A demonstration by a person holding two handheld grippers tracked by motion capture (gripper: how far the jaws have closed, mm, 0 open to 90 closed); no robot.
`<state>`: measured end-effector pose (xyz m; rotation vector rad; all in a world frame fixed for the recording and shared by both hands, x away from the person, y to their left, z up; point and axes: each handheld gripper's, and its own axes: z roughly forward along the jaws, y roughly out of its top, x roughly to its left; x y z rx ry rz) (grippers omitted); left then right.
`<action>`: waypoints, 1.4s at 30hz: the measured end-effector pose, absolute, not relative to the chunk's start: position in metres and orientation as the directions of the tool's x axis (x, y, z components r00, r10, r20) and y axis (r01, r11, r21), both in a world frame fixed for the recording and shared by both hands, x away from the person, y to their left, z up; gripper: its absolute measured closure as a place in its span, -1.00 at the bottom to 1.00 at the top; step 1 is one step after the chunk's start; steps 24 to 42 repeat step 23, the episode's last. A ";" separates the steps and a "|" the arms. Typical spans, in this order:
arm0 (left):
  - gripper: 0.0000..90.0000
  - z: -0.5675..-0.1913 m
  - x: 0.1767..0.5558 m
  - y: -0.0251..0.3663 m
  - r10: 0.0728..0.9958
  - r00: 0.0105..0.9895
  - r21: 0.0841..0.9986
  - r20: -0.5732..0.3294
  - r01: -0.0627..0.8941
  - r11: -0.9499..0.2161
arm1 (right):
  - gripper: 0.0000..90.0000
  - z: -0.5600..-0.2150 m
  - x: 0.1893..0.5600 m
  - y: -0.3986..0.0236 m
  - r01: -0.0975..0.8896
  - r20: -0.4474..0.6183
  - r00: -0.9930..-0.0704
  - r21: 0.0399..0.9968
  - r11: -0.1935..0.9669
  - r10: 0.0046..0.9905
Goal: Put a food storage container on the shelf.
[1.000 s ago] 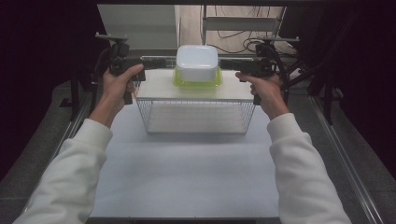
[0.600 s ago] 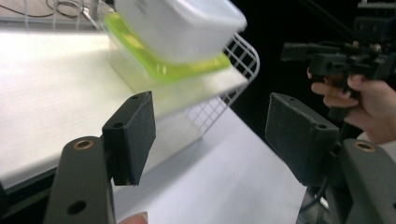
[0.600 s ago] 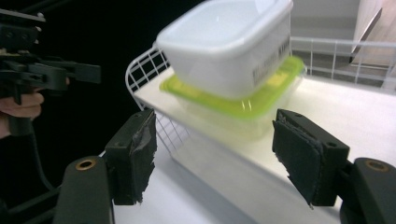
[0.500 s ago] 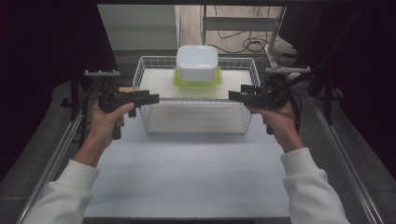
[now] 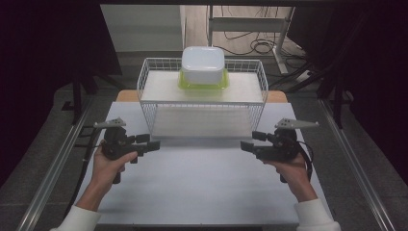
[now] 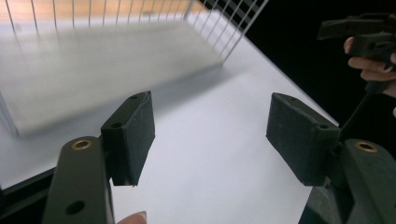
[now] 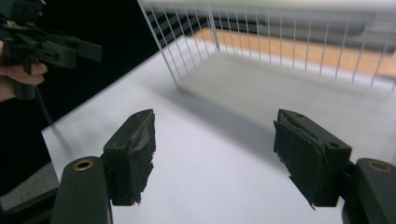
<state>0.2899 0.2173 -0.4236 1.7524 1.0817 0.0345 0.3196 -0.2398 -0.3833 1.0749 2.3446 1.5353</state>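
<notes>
A white wire rack (image 5: pixel 202 103) stands at the far middle of the white table (image 5: pixel 202 192). On its upper shelf sits a white lidded tub with a green base (image 5: pixel 203 67). My left gripper (image 5: pixel 150 141) hovers in front of the rack's left corner and points inward, open with nothing between its pads (image 6: pixel 135 135). My right gripper (image 5: pixel 251 141) mirrors it at the right corner, open and empty as well (image 7: pixel 215 149). In the left gripper view (image 6: pixel 210 135) the rack (image 6: pixel 116 46) lies ahead to the left, and in the right gripper view the rack (image 7: pixel 280 42) lies ahead.
Metal rails (image 5: pixel 53 168) run along both sides of the table. A dark floor with cables (image 5: pixel 260 45) lies behind the rack. A wooden strip (image 5: pixel 126 95) shows under the rack's back edge. Bare white tabletop stretches between the two hands.
Both hands have come away from the rack's upper sides, down and back toward the person. They now hold the grippers low over the table in front of the rack. The rack and tub have stayed put.
</notes>
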 end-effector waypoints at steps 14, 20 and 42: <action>-0.38 -0.472 0.278 0.207 0.714 0.567 0.719 -0.410 0.683 -0.129 | -0.39 -0.453 0.298 -0.257 0.564 0.253 -0.685 0.778 0.278 0.684; -0.42 -0.473 0.278 0.210 0.734 0.559 0.728 -0.385 0.673 -0.131 | -0.43 -0.452 0.298 -0.260 0.553 0.242 -0.679 0.790 0.265 0.694; -0.43 -0.473 0.278 0.212 0.757 0.557 0.741 -0.341 0.655 -0.148 | -0.49 -0.456 0.299 -0.259 0.543 0.232 -0.682 0.795 0.269 0.693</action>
